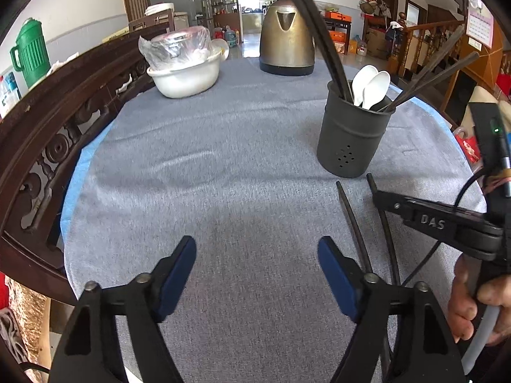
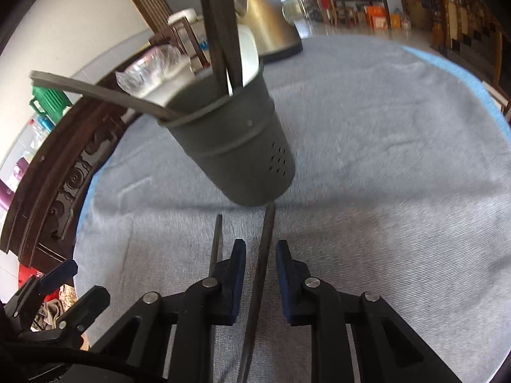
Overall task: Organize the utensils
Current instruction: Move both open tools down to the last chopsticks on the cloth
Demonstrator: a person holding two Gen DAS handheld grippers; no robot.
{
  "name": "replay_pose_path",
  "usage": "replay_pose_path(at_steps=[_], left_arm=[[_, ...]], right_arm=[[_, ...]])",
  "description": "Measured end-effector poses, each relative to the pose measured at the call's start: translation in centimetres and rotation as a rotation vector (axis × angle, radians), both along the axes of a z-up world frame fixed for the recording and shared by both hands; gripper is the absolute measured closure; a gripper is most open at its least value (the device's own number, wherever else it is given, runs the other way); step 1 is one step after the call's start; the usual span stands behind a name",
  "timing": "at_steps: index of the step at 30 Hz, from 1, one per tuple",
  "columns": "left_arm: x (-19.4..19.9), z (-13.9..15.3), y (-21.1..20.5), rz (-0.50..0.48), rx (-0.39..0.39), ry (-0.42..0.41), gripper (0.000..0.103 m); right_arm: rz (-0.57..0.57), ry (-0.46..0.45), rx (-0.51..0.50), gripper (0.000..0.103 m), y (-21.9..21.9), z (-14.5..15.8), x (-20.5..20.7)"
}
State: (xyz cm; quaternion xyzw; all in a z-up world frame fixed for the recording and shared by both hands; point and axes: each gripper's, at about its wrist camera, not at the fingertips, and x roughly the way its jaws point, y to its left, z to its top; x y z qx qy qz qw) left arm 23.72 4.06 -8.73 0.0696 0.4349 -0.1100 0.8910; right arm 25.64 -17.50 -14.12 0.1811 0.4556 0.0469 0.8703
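A dark grey utensil holder [image 1: 351,137] [image 2: 233,153] stands on the grey cloth, holding white spoons [image 1: 372,86] and several dark chopsticks [image 1: 314,32]. Two more chopsticks lie on the cloth in front of it. The right one [image 2: 262,271] [image 1: 388,236] runs between the pads of my right gripper [image 2: 261,271] [image 1: 380,199], with a thin gap on each side, so the jaws stand narrowly open around it. The left chopstick [image 2: 217,242] [image 1: 354,223] lies just outside the left finger. My left gripper [image 1: 257,265] [image 2: 84,282] hovers open and empty over bare cloth, left of both chopsticks.
A brass-coloured kettle [image 1: 286,38] and a white bowl [image 1: 185,76] with a plastic-wrapped dish stand at the far side of the table [image 1: 207,175]. A carved dark wooden chair back [image 1: 48,146] borders the left edge. A hand [image 1: 469,306] holds the right gripper.
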Motion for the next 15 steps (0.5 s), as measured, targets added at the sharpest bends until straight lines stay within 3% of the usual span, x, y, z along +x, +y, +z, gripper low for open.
replay_pose_path(at_steps=[3,7,15], left_arm=[[0.0,-0.2,0.1,-0.012,-0.019,0.02,0.038],[0.3,-0.4,-0.2,-0.045,-0.056,0.05,0.054],[2.3,-1.1,-2.4,-0.139,-0.132,0.155,0.055]], right_arm=[[0.01,0.042,-0.025,0.093,0.3,-0.8,0.4],[0.013,0.038,-0.039,0.094,-0.1,-0.8,-0.4],[0.013,0.082,-0.024,0.095,-2.8,-0.6,-3.2]])
